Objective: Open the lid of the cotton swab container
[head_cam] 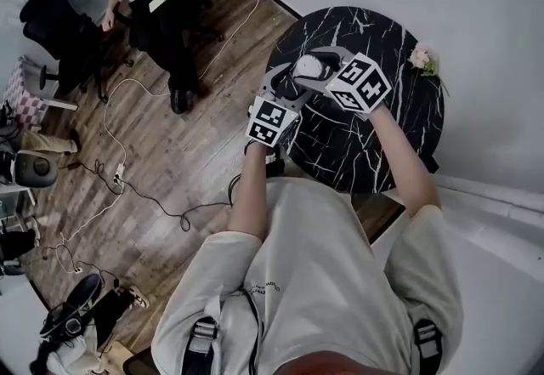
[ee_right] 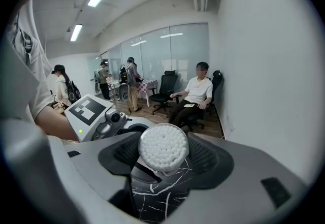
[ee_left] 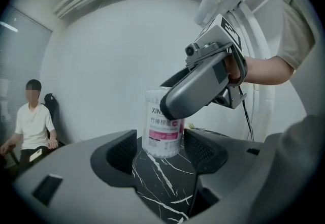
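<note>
container between 2 open grippers

head view: the left gripper (head_cam: 287, 86) and right gripper (head_cam: 316, 61) meet at the cotton swab container (head_cam: 307, 67) on the black table (head_cam: 399, 127). left gripper view: its jaws stand wide apart, with the container upright between their tips, not clamped. right gripper view: its jaws are apart, flanking the container's top from above, swab heads showing.

Top of the cotton swab container (ee_left: 161, 135) behind the right tongs (ee_left: 170, 107).

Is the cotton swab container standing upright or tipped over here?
Upright: in the left gripper view the clear cylindrical cotton swab container stands base-down on the black marble table, sides vertical, label text level.
</note>
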The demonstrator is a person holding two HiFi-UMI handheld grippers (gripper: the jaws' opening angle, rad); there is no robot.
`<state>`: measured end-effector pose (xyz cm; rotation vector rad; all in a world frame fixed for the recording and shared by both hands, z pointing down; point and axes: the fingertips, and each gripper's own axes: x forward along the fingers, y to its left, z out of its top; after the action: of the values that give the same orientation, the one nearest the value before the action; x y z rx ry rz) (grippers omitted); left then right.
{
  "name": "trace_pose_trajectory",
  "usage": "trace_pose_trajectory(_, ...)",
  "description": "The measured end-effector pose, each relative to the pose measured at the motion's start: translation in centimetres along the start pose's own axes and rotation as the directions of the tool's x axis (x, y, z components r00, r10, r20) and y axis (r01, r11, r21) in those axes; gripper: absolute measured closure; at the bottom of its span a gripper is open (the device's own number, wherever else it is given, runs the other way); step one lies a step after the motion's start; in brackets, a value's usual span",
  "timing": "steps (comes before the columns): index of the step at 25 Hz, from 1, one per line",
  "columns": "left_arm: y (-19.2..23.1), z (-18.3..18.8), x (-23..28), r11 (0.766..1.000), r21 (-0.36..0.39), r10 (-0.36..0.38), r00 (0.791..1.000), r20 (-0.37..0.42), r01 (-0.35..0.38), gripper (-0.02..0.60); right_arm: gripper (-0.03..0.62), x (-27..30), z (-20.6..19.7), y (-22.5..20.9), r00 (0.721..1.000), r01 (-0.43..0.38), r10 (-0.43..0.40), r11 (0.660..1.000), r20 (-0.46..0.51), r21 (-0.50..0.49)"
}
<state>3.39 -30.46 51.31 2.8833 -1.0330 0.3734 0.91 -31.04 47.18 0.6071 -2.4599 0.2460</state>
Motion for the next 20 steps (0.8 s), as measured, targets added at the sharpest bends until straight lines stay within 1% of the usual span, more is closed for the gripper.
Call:
trace_pose_trajectory(3, -0.4, 0.1, 0.2, 1.000, 0.004, -0.015, 1.000, 0.004, 0.015, 0.304, 0.296, 0.4, -0.2, 0.8, 1.000, -0.022, 0.022, 1.000, -0.015, -0.012)
trace_pose_trajectory(9, -0.7, -0.1, 0.2, 1.000, 0.012, -0.010, 1.000, 0.010, 0.010, 0.305, 0.296, 1.1, -0.7, 1.6, 0.997, -0.056, 0.056, 0.998, -0.051, -0.010)
trace_pose_trajectory(12, -0.7, -0.3, 0.3, 1.000, 0.017, -0.006, 1.000, 0.009, 0.006, 0.307, 0.296, 1.3, -1.0, 1.7, 0.997, -0.051, 0.049, 0.998, -0.066, -0.026)
trace_pose_trajectory(15, -0.8, -0.7, 0.4, 1.000, 0.010, -0.003, 1.000, 0.011, 0.002, 0.307, 0.296, 1.5, -1.3, 1.7, 0.996, -0.048, 0.046, 0.999, -0.076, -0.016)
trace_pose_trajectory(20, 0.0, -0.1, -0.2, 1.000, 0.002, 0.016, 0.999, 0.035, -0.016, 0.311, 0.296, 1.7, -0.3, 2.0, 0.998, -0.040, 0.038, 0.999, -0.056, -0.023)
